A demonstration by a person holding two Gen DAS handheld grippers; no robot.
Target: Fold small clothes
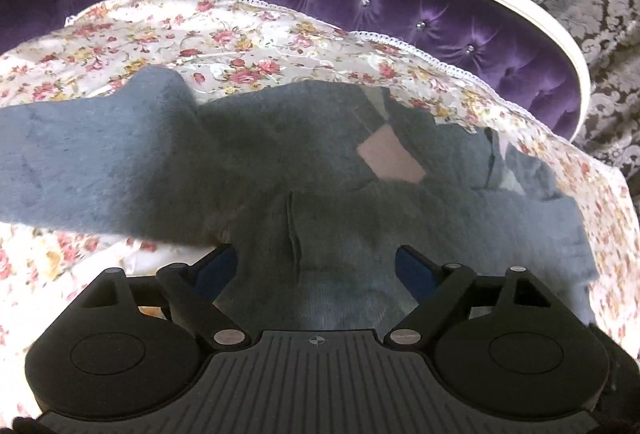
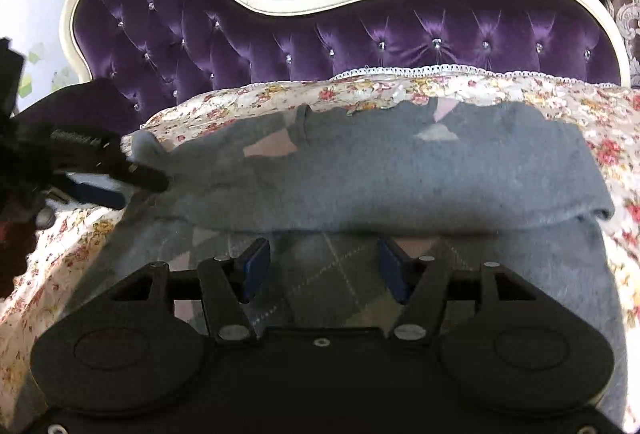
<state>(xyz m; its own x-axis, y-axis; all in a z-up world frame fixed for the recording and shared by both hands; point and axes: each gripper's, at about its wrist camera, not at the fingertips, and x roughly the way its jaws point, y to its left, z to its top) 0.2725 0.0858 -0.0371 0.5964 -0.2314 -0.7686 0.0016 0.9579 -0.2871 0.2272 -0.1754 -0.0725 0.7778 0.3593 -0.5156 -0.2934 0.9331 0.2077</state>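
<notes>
Your left gripper (image 1: 316, 260) hangs wide apart over the one grey sweater (image 1: 280, 161), grasping nothing. Your right gripper (image 2: 324, 266) is released too, jaws parted above the argyle front under the folded-over flap. That single sweater lies across the floral cover (image 1: 248, 45) on the one purple sofa (image 2: 280, 37), near its back edge.
</notes>
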